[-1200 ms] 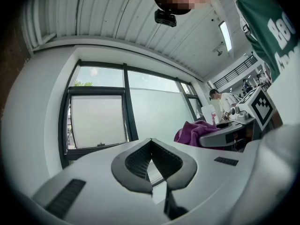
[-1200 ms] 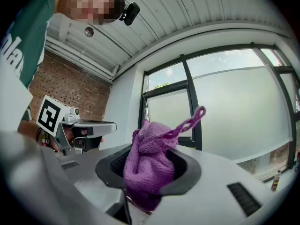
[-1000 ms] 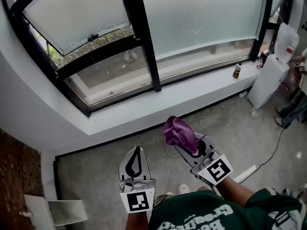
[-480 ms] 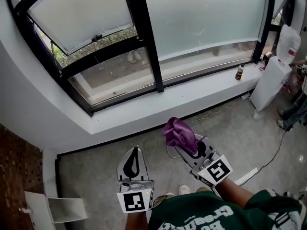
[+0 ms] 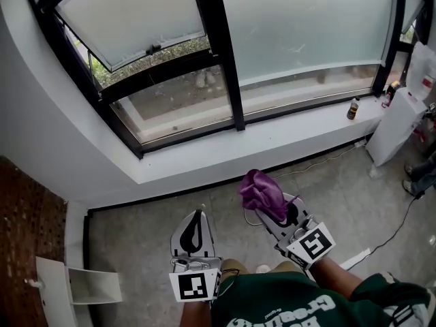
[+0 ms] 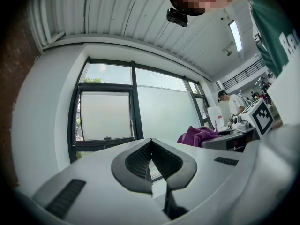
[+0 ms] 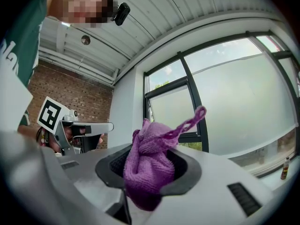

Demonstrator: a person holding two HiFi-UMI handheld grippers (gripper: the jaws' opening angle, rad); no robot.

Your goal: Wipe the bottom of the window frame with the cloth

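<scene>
A bunched purple cloth (image 5: 262, 191) (image 7: 151, 165) sticks out of my right gripper (image 5: 268, 203), which is shut on it low over the floor, well short of the window. The black window frame's bottom rail (image 5: 204, 133) runs above a white sill (image 5: 225, 152) in the head view. My left gripper (image 5: 195, 229) is beside the right one, shut, its jaws meeting with nothing between them (image 6: 151, 165). The cloth (image 6: 199, 136) also shows at the right of the left gripper view.
A small brown bottle (image 5: 353, 107) stands on the sill at the right. A white unit (image 5: 402, 125) with a plastic jug stands at the far right. A cable (image 5: 402, 220) trails over the concrete floor. A white box (image 5: 78, 286) sits at lower left by the brick wall.
The view has shifted so the window and sill sit further right and slightly lower. Both grippers hold about the same pose, the cloth still gripped.
</scene>
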